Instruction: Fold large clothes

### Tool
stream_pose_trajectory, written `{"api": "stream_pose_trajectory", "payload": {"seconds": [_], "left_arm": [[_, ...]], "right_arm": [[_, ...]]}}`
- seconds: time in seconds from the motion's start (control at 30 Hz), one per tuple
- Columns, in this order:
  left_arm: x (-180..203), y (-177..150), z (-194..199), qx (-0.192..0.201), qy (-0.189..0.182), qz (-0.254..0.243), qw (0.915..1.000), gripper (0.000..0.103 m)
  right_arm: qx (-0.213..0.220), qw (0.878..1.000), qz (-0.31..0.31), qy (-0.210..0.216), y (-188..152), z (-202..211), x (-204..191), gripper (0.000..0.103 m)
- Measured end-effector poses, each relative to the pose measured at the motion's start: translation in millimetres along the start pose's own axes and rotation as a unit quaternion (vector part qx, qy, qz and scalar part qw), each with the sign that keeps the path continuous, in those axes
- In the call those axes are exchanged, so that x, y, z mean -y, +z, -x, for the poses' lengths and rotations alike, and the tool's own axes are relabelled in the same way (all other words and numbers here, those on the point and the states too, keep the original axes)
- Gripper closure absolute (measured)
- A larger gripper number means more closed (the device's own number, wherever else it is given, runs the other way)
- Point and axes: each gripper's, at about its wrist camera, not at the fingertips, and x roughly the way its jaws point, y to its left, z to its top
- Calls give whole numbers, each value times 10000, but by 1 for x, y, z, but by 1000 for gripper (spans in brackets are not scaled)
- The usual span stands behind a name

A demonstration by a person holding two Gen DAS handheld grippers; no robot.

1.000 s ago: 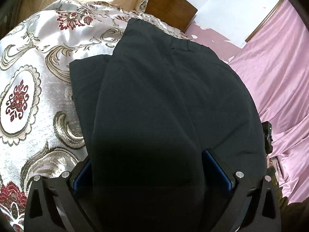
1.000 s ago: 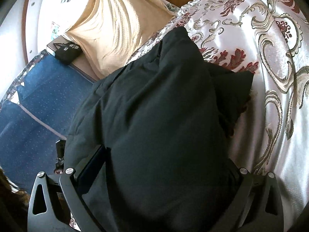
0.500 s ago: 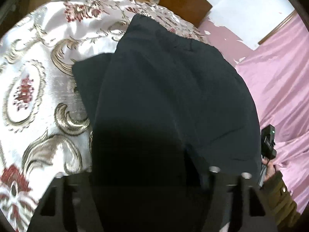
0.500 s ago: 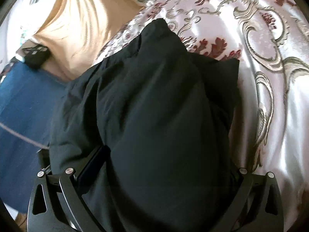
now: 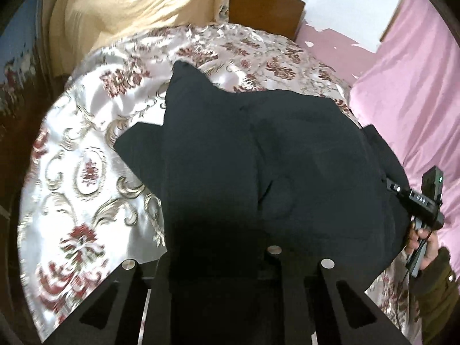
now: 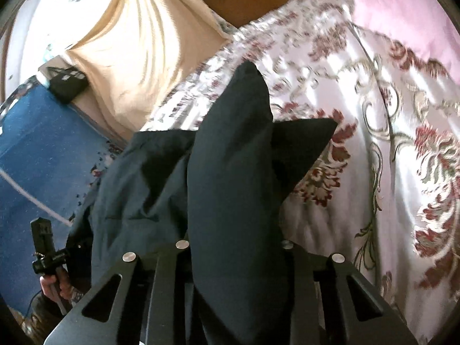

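Note:
A large black garment (image 5: 258,172) lies partly folded on a bed with a silver floral bedspread (image 5: 86,172). My left gripper (image 5: 218,258) is shut on the garment's near edge and holds it raised; the fingertips are buried in cloth. In the right wrist view the same black garment (image 6: 230,187) hangs from my right gripper (image 6: 235,253), which is shut on a fold of it. A peak of cloth (image 6: 247,86) stands up over the bedspread (image 6: 388,143). The right gripper's body (image 5: 422,201) shows at the right of the left wrist view.
A cream curtain (image 5: 129,8) hangs beyond the bed. A pink sheet (image 5: 417,72) lies to the right. A brown wooden headboard (image 5: 264,8) stands at the far end. A blue carpet (image 6: 37,149) and a small black device (image 6: 67,86) lie left of the bed.
Both grippers have closed on the garment and lifted and pulled it back. The cloth has bunched into a raised peak and more bedspread shows beyond it.

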Motion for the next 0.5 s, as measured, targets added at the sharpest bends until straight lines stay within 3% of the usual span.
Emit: {"api": "stream_pose_trajectory", "payload": {"seconds": [0.27, 0.5], "left_arm": [[5, -52, 68, 24, 5, 126, 9999, 85], [3, -100, 94, 91, 58, 223, 9997, 85]], "right_arm": [[-30, 9987, 498, 95, -41, 66, -39, 80], [-69, 9976, 688, 32, -83, 97, -47, 80]]}}
